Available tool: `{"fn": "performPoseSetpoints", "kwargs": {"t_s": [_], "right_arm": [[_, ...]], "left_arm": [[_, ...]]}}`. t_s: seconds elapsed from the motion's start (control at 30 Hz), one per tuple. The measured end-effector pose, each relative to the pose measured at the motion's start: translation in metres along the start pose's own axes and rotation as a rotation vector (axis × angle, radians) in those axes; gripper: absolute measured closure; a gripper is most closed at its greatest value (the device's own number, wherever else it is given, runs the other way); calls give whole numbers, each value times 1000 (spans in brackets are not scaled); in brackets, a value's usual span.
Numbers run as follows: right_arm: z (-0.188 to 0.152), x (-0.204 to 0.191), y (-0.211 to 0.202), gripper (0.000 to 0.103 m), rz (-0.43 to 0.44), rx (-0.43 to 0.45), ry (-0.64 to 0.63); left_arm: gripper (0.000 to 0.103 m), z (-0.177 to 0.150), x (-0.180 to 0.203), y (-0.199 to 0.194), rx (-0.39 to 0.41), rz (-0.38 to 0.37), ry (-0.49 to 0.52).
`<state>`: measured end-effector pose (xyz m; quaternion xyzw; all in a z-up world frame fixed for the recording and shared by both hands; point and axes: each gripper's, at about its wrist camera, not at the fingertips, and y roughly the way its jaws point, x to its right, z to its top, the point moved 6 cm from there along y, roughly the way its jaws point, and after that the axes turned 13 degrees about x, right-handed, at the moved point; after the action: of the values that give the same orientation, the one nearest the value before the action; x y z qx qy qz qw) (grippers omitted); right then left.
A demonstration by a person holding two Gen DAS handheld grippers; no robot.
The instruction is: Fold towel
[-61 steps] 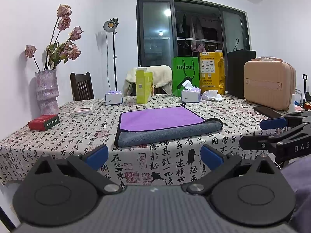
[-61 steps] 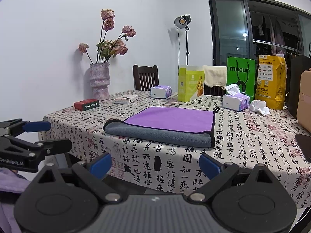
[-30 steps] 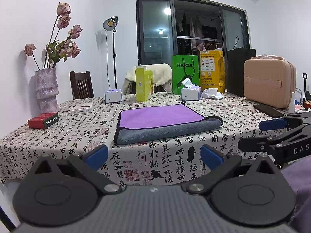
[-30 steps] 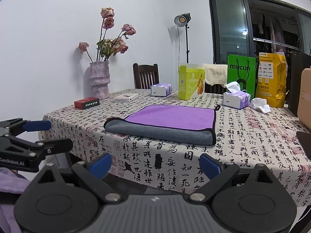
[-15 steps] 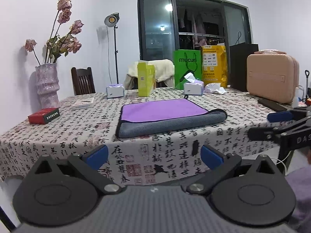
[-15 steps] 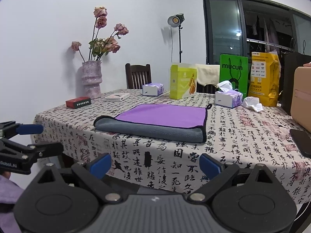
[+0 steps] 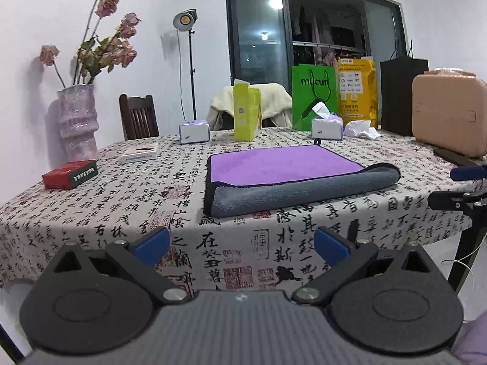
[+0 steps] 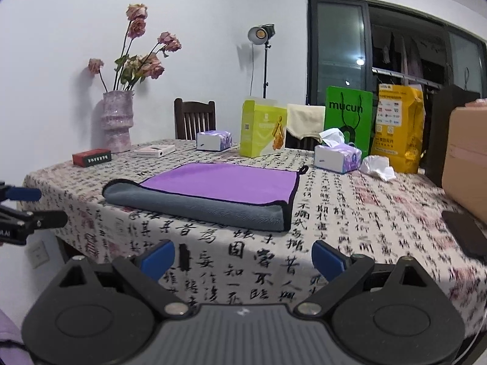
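A purple towel (image 7: 283, 164) with a grey underside lies folded on the table, its grey fold facing the front edge; it also shows in the right wrist view (image 8: 219, 187). My left gripper (image 7: 240, 245) is open and empty, in front of the table edge, short of the towel. My right gripper (image 8: 242, 257) is open and empty, also short of the towel. The right gripper's fingers (image 7: 456, 194) show at the right of the left wrist view. The left gripper's fingers (image 8: 27, 210) show at the left of the right wrist view.
The table has a calligraphy-print cloth (image 7: 127, 200). On it stand a vase of dried roses (image 7: 77, 121), a red box (image 7: 70, 174), a yellow-green box (image 7: 247, 112), tissue boxes (image 7: 327, 126), a green bag (image 7: 313, 94), a pink case (image 7: 447, 112) and a dark phone (image 8: 465, 234).
Both grippers have risen and moved a little closer to the table, so the tabletop and towel show from higher up. The towel has not moved. Both grippers stay open.
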<state>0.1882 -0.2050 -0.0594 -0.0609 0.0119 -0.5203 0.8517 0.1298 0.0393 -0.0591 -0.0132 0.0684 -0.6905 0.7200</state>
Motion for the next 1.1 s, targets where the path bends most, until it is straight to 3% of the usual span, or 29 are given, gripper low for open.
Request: {"fn": "performPoseSetpoints", "kwargs": {"t_s": [0.2, 0.3, 0.47, 0.73, 0.8, 0.87, 1.07, 1.1], "right_arm": [[-1, 12, 32, 12, 19, -12, 7], [-1, 21, 50, 22, 18, -28, -8], [2, 33, 79, 27, 26, -32, -13], [1, 40, 119, 48, 81, -74, -1], [1, 40, 125, 56, 101, -76, 6], [3, 40, 128, 61, 122, -76, 8], [9, 48, 129, 58, 200, -91, 123], [9, 49, 129, 52, 213, -94, 149]], "left_arm": [[0, 1, -6, 34, -5, -22, 7], [3, 4, -16, 55, -11, -7, -17], [18, 9, -29, 90, -40, 0, -80], [59, 8, -33, 127, -121, -36, -132], [66, 7, -33, 129, -138, -44, -126], [66, 6, -34, 130, -146, -49, -120], [67, 6, -34, 130, -164, -61, -117], [67, 6, -34, 130, -167, -61, -117]]}}
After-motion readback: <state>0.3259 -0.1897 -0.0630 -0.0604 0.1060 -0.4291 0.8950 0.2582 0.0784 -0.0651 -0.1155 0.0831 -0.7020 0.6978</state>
